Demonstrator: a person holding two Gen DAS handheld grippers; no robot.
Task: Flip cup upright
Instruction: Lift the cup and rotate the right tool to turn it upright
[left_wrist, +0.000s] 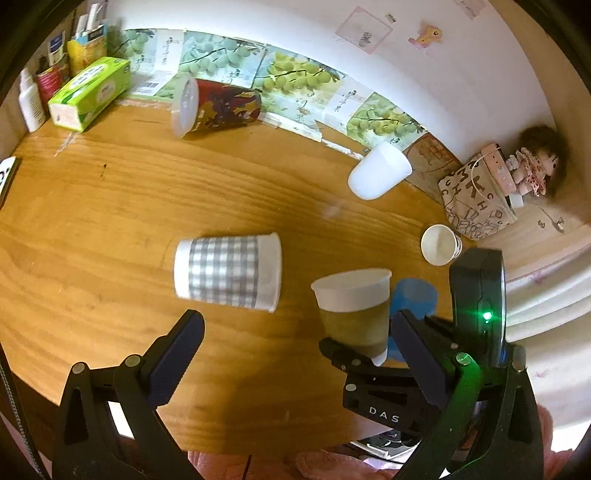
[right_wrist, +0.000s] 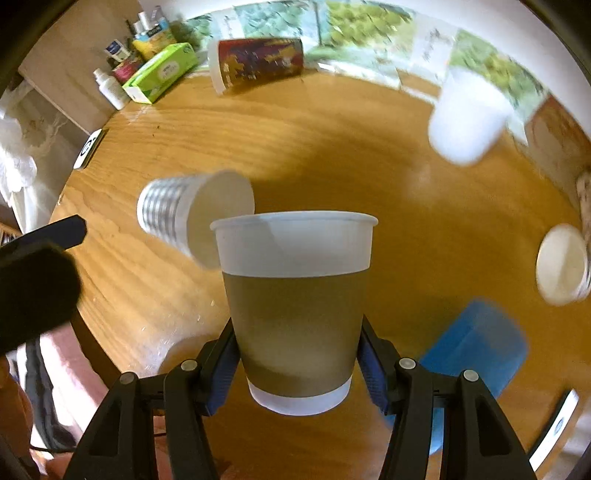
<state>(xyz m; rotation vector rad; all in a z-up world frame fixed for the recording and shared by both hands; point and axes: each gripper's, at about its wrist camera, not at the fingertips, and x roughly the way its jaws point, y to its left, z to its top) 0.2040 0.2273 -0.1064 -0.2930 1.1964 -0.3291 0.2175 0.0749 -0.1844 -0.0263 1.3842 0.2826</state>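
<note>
My right gripper (right_wrist: 297, 360) is shut on a white paper cup with a brown sleeve (right_wrist: 295, 295), held upright with its mouth up, above the wooden table (right_wrist: 332, 147). The same cup (left_wrist: 354, 314) and the right gripper (left_wrist: 369, 354) show in the left wrist view. My left gripper (left_wrist: 295, 332) is open and empty, low over the table's near edge. A grey plaid cup (left_wrist: 227, 271) lies on its side just beyond it; it also shows in the right wrist view (right_wrist: 184, 214).
A dark red patterned cup (left_wrist: 218, 107) and a white cup (left_wrist: 378, 171) lie on their sides at the back. A small paper cup (left_wrist: 439, 244) lies at the right, a blue cup (left_wrist: 413, 295) behind the held one. A green tissue box (left_wrist: 88, 92), bottles and a doll (left_wrist: 532, 166) line the edges.
</note>
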